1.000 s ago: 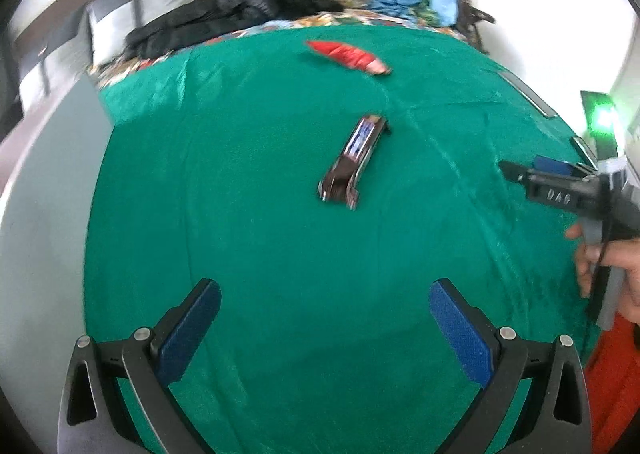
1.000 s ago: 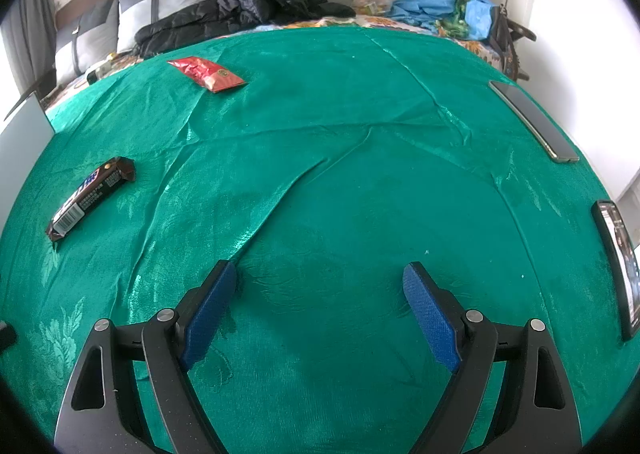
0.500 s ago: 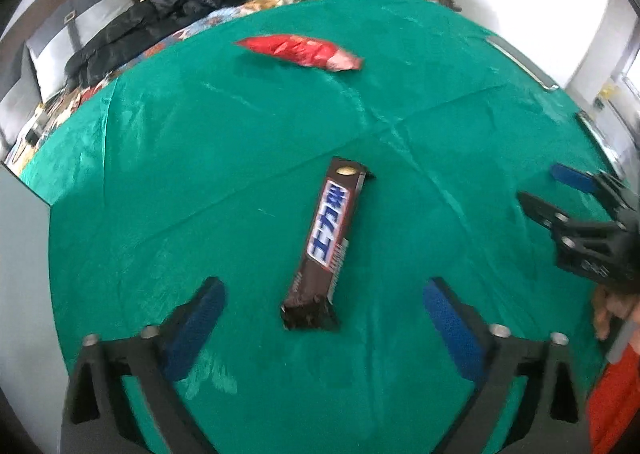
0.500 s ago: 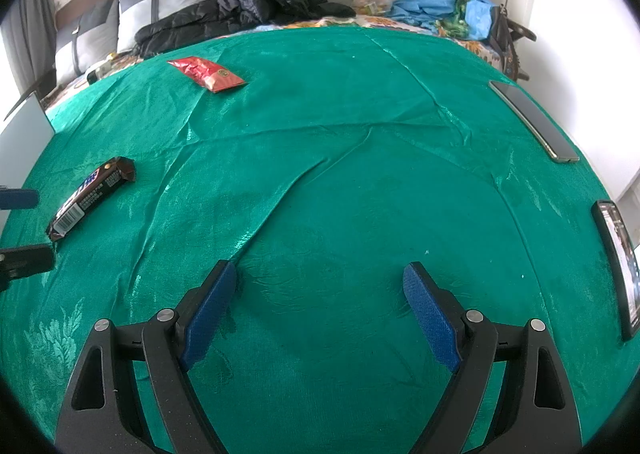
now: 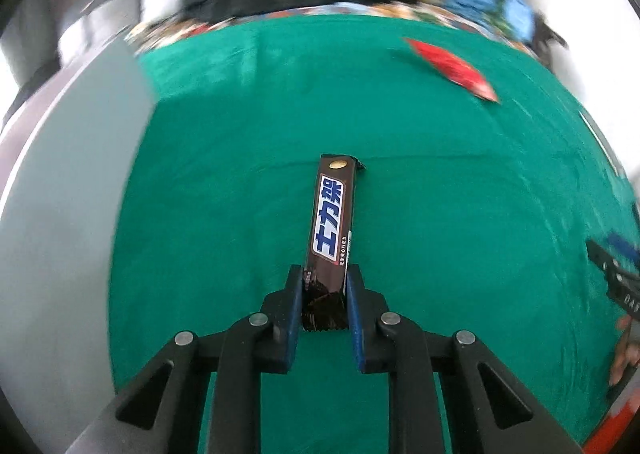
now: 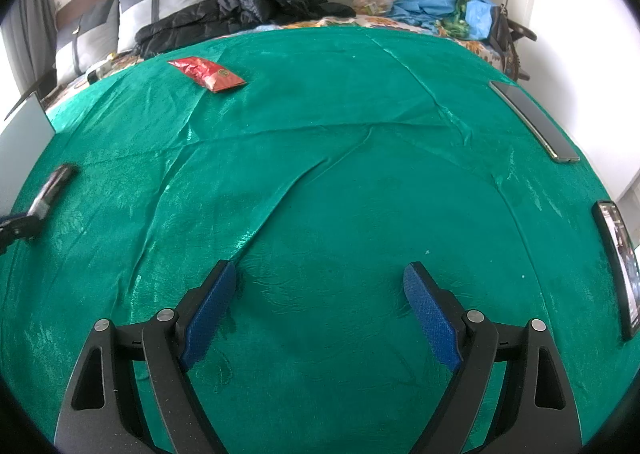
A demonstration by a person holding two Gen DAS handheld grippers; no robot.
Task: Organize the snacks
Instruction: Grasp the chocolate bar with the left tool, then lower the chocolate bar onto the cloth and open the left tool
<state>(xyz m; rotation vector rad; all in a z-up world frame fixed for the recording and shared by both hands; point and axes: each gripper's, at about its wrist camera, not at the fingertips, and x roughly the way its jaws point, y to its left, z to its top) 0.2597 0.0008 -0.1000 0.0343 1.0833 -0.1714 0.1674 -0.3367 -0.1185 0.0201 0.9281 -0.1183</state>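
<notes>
A brown chocolate bar (image 5: pixel 332 214) with blue-and-white lettering lies lengthwise on the green cloth (image 5: pixel 460 234). My left gripper (image 5: pixel 325 272) has its jaws closing on the bar's near end, and both blue pads press the wrapper. In the right wrist view the same bar (image 6: pixel 54 184) shows at the far left, with the left gripper (image 6: pixel 16 226) at its end. A red snack packet (image 5: pixel 452 68) lies farther back on the cloth (image 6: pixel 360 174), seen too as the red packet (image 6: pixel 206 73). My right gripper (image 6: pixel 320 274) stands open over bare cloth with nothing between its fingers.
A grey upright panel (image 5: pixel 60 194) borders the cloth on the left. A dark phone (image 6: pixel 534 120) and a second flat device (image 6: pixel 618 266) lie along the right edge. Black coats (image 6: pixel 256 2), pillows and bags are piled behind the cloth.
My left gripper came forward over the chocolate bar, rolled into line with it and closed from wide open onto its near end. The right gripper stayed still.
</notes>
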